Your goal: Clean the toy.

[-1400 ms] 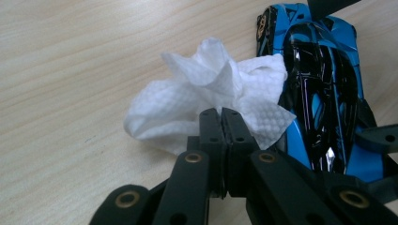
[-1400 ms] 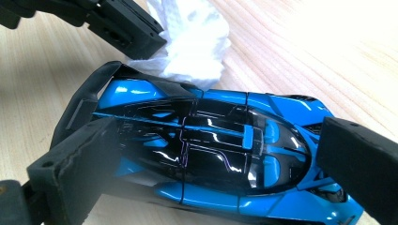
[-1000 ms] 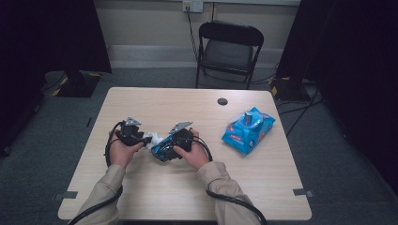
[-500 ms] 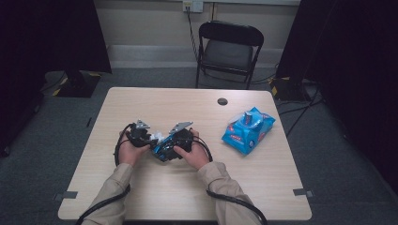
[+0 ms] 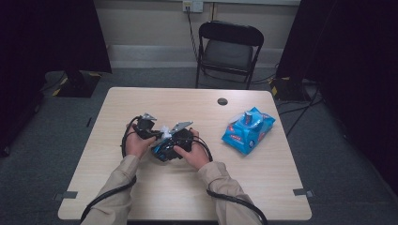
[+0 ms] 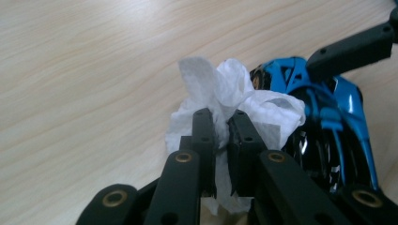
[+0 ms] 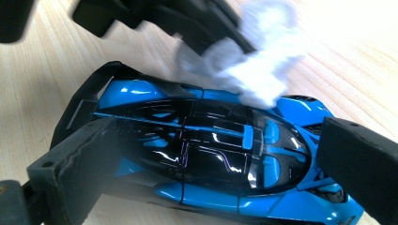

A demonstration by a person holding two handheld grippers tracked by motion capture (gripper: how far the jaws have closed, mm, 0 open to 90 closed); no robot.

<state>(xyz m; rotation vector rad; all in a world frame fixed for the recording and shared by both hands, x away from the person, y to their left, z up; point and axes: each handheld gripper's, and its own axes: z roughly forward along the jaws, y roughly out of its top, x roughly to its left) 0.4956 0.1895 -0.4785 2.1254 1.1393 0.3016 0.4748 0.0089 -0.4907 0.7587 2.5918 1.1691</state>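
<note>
A shiny blue and black toy car (image 7: 206, 145) is clamped across its body by my right gripper (image 7: 220, 159), whose black pads press on both of its sides. In the high view the car (image 5: 160, 152) sits low over the table's middle. My left gripper (image 6: 221, 122) has just been closing and is now shut on a crumpled white wipe (image 6: 248, 101). The wipe (image 7: 253, 70) rests against the car's top near one end. The left gripper (image 5: 158, 132) meets the right gripper (image 5: 169, 146) from the left.
A blue wipes packet (image 5: 247, 130) lies on the wooden table (image 5: 187, 187) to the right of the hands. A small black round cap (image 5: 222, 101) sits near the far edge. A black folding chair (image 5: 228, 51) stands behind the table.
My left hand has moved right, toward the car, bringing the wipe up against it. The right hand and the car have kept still.
</note>
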